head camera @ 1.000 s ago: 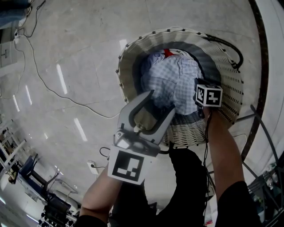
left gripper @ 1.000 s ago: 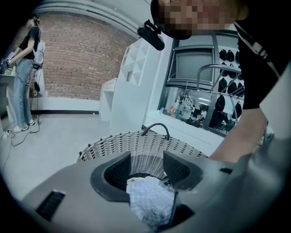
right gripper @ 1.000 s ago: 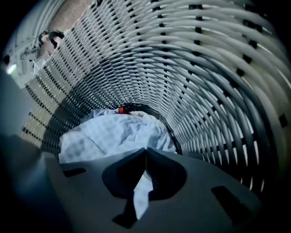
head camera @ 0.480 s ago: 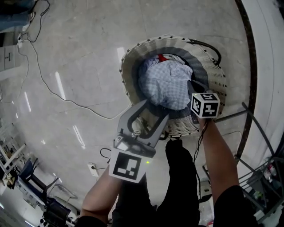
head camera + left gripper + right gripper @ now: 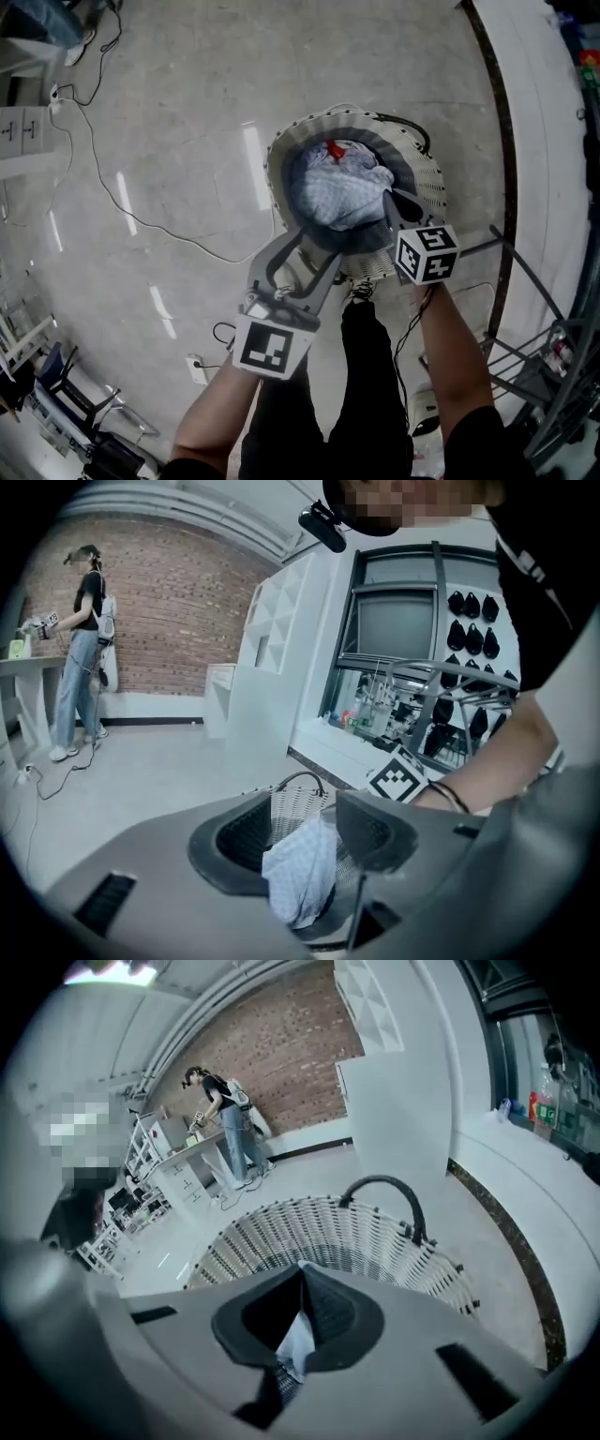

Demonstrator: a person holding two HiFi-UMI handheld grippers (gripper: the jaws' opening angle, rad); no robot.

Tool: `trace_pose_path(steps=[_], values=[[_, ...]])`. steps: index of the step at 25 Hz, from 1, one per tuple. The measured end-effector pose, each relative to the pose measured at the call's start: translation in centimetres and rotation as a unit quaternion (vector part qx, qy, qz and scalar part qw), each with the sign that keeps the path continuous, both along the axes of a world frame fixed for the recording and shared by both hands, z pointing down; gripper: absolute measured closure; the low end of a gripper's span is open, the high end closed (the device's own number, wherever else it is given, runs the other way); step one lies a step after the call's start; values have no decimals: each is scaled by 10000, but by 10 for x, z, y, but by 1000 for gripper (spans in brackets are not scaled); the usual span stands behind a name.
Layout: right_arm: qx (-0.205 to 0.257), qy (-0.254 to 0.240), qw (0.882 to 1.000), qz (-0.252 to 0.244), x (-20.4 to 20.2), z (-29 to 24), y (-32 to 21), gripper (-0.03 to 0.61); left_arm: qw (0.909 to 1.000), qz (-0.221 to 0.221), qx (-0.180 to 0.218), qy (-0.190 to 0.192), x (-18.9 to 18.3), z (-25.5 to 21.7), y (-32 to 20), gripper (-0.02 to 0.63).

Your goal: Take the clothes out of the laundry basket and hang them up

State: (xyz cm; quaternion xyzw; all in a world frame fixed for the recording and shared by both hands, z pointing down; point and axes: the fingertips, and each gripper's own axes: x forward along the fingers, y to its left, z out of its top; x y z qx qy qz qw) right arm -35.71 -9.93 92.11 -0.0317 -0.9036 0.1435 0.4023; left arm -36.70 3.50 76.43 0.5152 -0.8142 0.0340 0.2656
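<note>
A white woven laundry basket (image 5: 429,183) stands on the pale floor with a blue-and-white checked garment (image 5: 337,192) heaped in it and a red item (image 5: 335,150) at its far side. My right gripper (image 5: 392,200) is shut on an edge of the checked garment above the basket's near right rim. The right gripper view shows the cloth (image 5: 298,1340) pinched between the closed jaws (image 5: 302,1283), over the basket (image 5: 356,1232). My left gripper (image 5: 323,246) is open and empty at the basket's near side. In its view the garment (image 5: 300,869) hangs beyond the open jaws (image 5: 300,832).
A cable (image 5: 122,202) snakes across the floor at the left, near a power strip (image 5: 197,367). A dark-edged raised ledge (image 5: 506,141) and a metal rack (image 5: 544,347) stand to the right. A person (image 5: 82,649) stands at a bench far off.
Both grippers have risen, so the basket looks smaller and farther below. The right gripper has drawn the checked garment's edge up with it. The left jaws stay open.
</note>
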Motion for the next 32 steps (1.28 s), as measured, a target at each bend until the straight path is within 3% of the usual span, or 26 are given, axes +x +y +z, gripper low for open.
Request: trace_pose_path(steps=[9, 18, 24, 32], values=[[-58, -737, 9960, -506, -7, -103, 28, 571, 9999, -17, -83, -78, -10, -11, 8, 405], [-122, -1644, 9827, -838, -6, -242, 46, 571, 9995, 99, -263, -135, -12, -25, 17, 405], [-15, -2173, 9709, -1008, -7, -341, 46, 571, 9995, 49, -165, -268, -28, -66, 17, 405], [-1, -2776, 9517, -1308, 4, -454, 57, 571, 9973, 164, -52, -715, -49, -131, 3, 408]])
